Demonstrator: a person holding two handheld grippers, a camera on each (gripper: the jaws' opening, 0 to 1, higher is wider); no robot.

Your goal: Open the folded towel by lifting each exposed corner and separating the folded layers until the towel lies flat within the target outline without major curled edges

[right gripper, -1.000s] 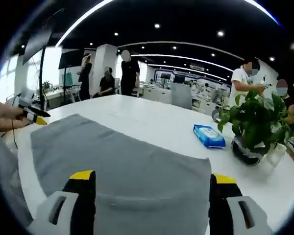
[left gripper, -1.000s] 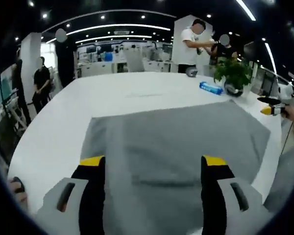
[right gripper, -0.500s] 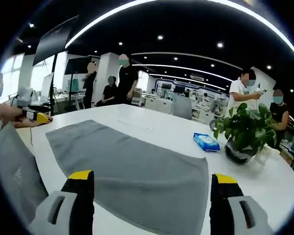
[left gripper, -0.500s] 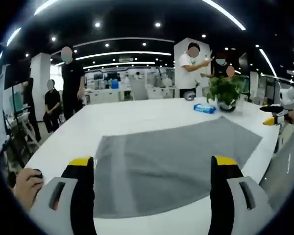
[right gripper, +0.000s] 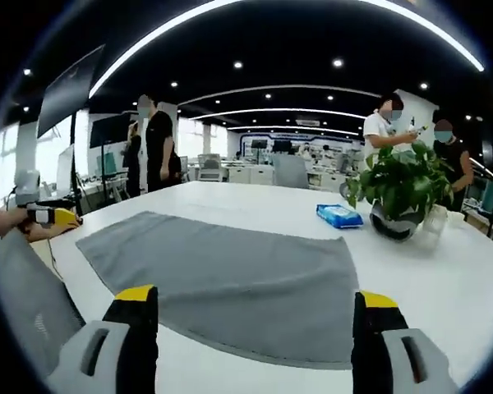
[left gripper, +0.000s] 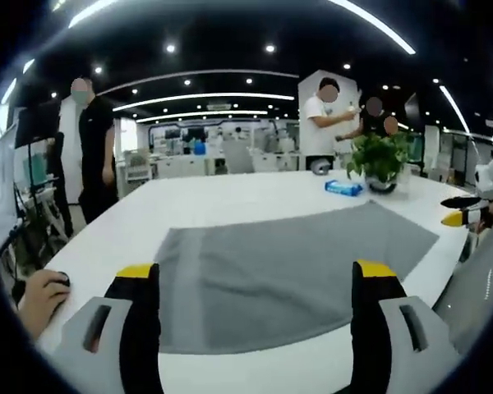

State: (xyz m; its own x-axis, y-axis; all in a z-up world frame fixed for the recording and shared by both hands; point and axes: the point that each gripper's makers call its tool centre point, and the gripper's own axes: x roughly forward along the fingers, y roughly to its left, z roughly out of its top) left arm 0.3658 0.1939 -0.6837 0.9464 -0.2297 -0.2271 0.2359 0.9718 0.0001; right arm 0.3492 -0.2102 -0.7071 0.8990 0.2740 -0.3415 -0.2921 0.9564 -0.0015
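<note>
A grey towel point(left gripper: 287, 267) lies spread flat on the white table point(left gripper: 214, 193); in the right gripper view the same towel point(right gripper: 222, 275) stretches from left to right with smooth edges. My left gripper point(left gripper: 253, 283) stands open near the towel's near edge, nothing between its yellow-tipped fingers point(left gripper: 136, 272). My right gripper point(right gripper: 255, 300) is open too, held just short of the towel's near edge. The right gripper's yellow tip point(left gripper: 456, 218) shows at the right of the left gripper view, and the left gripper point(right gripper: 53, 217) at the left of the right gripper view.
A potted plant point(right gripper: 398, 193) and a blue wipes pack point(right gripper: 338, 216) sit at the table's far side. Several people point(left gripper: 86, 152) stand beyond the table. A hand point(left gripper: 39, 300) shows low at the left. Grey clothing point(right gripper: 25, 304) is close at the left.
Both cameras have pulled back and lowered; the towel now looks farther off and flat, out from between the jaws. Both grippers stay open.
</note>
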